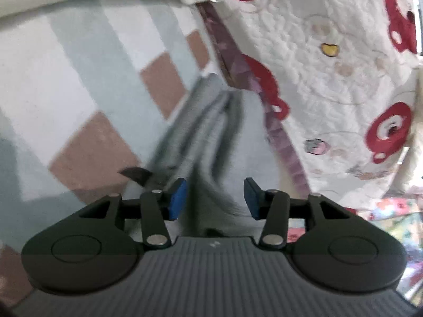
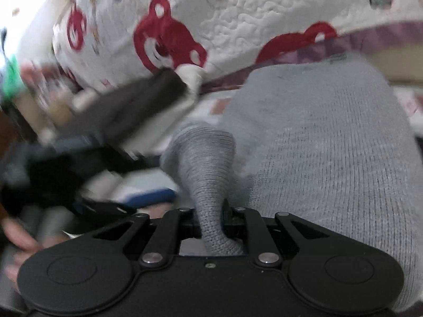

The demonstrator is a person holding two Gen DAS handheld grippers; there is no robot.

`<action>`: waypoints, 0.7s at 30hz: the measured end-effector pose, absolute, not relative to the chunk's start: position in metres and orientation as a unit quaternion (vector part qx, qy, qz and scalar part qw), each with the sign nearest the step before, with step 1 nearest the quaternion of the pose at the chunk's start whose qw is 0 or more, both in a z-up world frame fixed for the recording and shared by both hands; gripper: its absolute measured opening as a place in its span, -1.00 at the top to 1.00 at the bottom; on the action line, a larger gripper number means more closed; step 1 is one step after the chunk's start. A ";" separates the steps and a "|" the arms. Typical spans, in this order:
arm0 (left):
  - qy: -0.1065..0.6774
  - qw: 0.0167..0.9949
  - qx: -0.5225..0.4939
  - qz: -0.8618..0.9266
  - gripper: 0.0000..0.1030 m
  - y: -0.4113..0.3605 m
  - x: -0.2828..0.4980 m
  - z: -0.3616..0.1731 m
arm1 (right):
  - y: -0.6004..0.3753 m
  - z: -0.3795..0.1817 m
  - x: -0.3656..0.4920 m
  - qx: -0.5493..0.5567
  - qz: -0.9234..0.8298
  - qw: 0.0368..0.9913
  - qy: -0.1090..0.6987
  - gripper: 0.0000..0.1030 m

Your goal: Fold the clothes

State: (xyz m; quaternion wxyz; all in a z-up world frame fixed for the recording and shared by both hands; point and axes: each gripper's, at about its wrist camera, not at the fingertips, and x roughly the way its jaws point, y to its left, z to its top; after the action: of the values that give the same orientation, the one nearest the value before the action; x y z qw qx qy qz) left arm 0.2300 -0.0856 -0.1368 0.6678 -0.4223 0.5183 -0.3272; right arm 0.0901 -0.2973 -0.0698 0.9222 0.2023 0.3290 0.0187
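A grey knit garment (image 2: 317, 142) lies on the bed. My right gripper (image 2: 211, 219) is shut on a bunched fold of it, with the cloth pinched between the jaws. In the left wrist view the same grey garment (image 1: 208, 132) hangs as blurred folds in front of my left gripper (image 1: 214, 198). The left jaws stand apart, and its blue pads (image 1: 177, 198) show on both sides of the cloth without squeezing it. Both views are motion blurred.
A checked sheet (image 1: 87, 84) in pale blue, white and brown covers the bed. A white quilt with red bears (image 1: 330, 79) lies to the right, also in the right wrist view (image 2: 201, 26). The other gripper and hand (image 2: 66, 185) are blurred at left.
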 end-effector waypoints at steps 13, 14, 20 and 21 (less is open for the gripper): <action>0.524 0.694 -0.360 -0.337 -0.21 -0.117 0.220 -0.138 | -0.292 -0.071 0.073 0.191 0.090 0.929 0.304 0.74; 0.521 0.703 -0.340 -0.344 0.00 -0.122 0.216 -0.135 | -0.290 -0.072 0.073 0.187 0.092 0.929 0.305 0.74; 0.513 0.729 -0.294 -0.346 0.50 -0.128 0.218 -0.135 | -0.290 -0.071 0.069 0.191 0.106 0.929 0.300 0.69; 0.517 0.720 -0.309 -0.345 0.51 -0.124 0.220 -0.137 | -0.290 -0.066 0.065 0.198 0.110 0.928 0.295 0.66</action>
State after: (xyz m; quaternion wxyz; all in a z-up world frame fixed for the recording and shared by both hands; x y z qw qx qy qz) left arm 0.2196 -0.1239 -0.1373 0.7201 -0.3090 0.5166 -0.3451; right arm 0.0653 -0.2903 -0.0658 0.9283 0.1984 0.2946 0.1096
